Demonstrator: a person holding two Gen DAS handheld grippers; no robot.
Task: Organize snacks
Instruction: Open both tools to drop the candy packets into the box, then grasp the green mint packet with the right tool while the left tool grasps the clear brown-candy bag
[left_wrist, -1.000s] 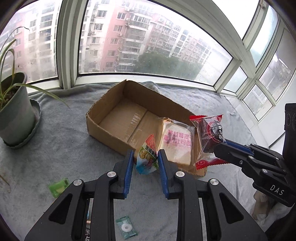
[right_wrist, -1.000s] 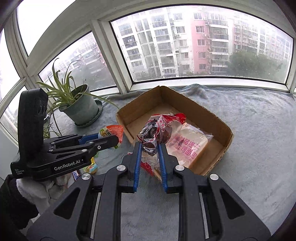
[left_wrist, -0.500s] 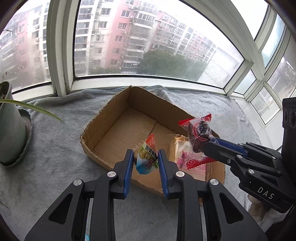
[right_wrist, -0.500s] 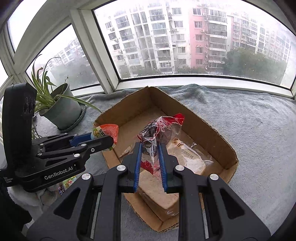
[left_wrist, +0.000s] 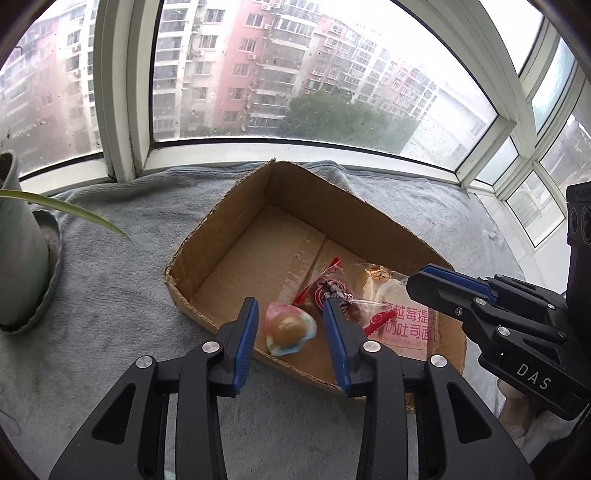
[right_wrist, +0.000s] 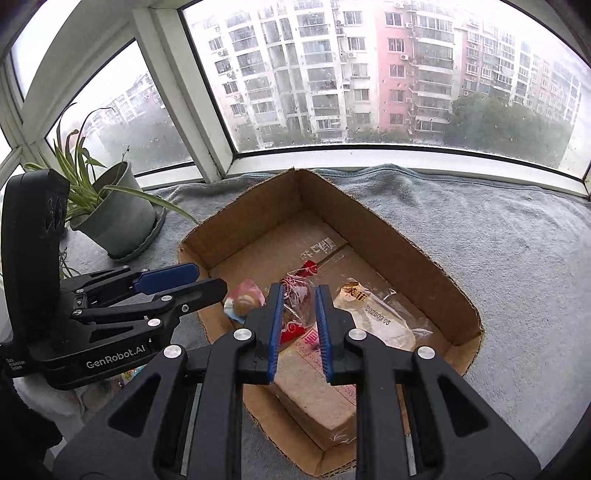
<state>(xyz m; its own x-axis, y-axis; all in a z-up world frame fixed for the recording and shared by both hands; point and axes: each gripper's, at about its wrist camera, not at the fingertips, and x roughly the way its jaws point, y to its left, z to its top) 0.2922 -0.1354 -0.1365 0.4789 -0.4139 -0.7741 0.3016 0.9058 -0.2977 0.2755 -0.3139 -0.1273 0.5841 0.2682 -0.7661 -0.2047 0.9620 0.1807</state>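
An open cardboard box (left_wrist: 221, 229) (right_wrist: 388, 236) lies on a grey towel, with a clear bread packet (left_wrist: 406, 328) (right_wrist: 380, 321) inside. My left gripper (left_wrist: 290, 304) (right_wrist: 210, 280) hangs over the box's near wall with its jaws opening. A small pink-and-blue snack (left_wrist: 290, 328) (right_wrist: 245, 299) is loose and blurred between them, touching neither pad. My right gripper (right_wrist: 299, 288) (left_wrist: 415, 277) keeps a narrow gap. A red date packet (left_wrist: 321, 290) (right_wrist: 297, 295) shows through that gap. In the left wrist view it lies in the box, clear of the right fingertips.
A potted plant (left_wrist: 18, 251) (right_wrist: 118, 218) in a saucer stands to the left of the box. The grey towel (left_wrist: 110, 295) covers the sill. White window frames run close behind the box. A hand (left_wrist: 517, 417) holds the right gripper.
Both grippers came forward and down over the box. The left jaws spread and the small snack turned and dropped free. The red packet left the right jaws and sank into the box.
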